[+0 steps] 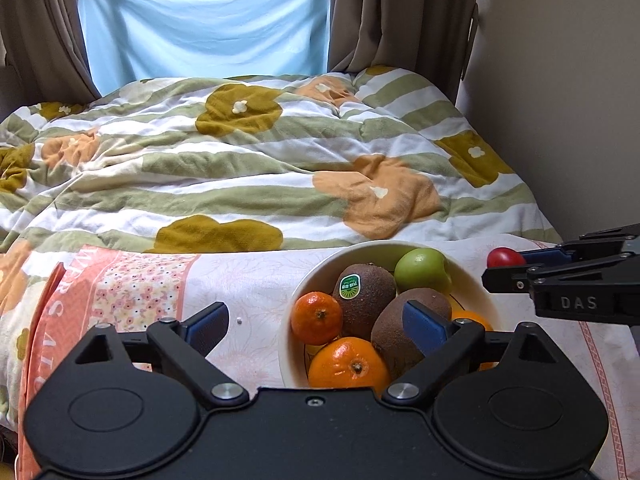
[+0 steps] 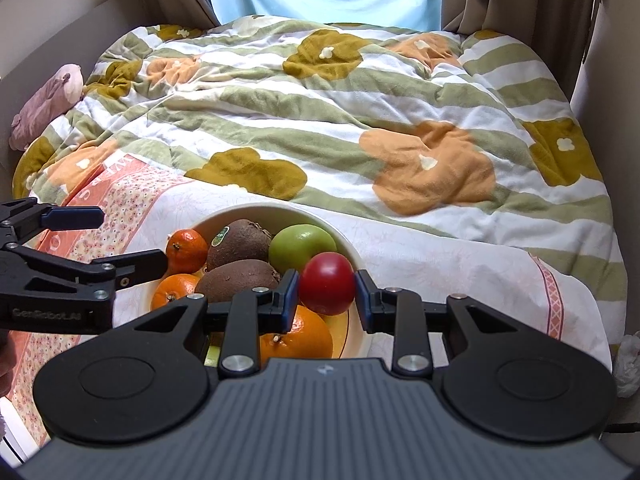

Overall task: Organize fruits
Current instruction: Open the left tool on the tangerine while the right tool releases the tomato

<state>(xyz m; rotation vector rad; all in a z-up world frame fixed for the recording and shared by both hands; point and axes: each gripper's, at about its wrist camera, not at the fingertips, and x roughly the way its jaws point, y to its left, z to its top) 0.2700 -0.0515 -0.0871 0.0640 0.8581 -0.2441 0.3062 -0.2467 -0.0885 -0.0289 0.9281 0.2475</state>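
A cream bowl [image 1: 380, 245] [image 2: 248, 210] stands on a pink floral cloth at the near end of a bed. It holds two kiwis [image 1: 362, 300], a green apple [image 1: 422, 270] [image 2: 300, 246], mandarins [image 1: 316, 318] and oranges [image 1: 348, 364]. My left gripper [image 1: 316, 328] [image 2: 116, 240] is open over the bowl's left half, its pads pressing on nothing. My right gripper [image 2: 326, 288] [image 1: 504, 270] is shut on a small red fruit [image 2: 326, 284] [image 1: 505, 258], held just above the bowl's right rim.
A striped, flowered quilt [image 1: 240, 152] covers the bed beyond the bowl. Brown curtains [image 1: 380, 12] and a pale blue drape hang at the far end. A wall [image 1: 560, 100] runs along the right side. A plush toy [image 2: 44, 108] lies at the bed's left edge.
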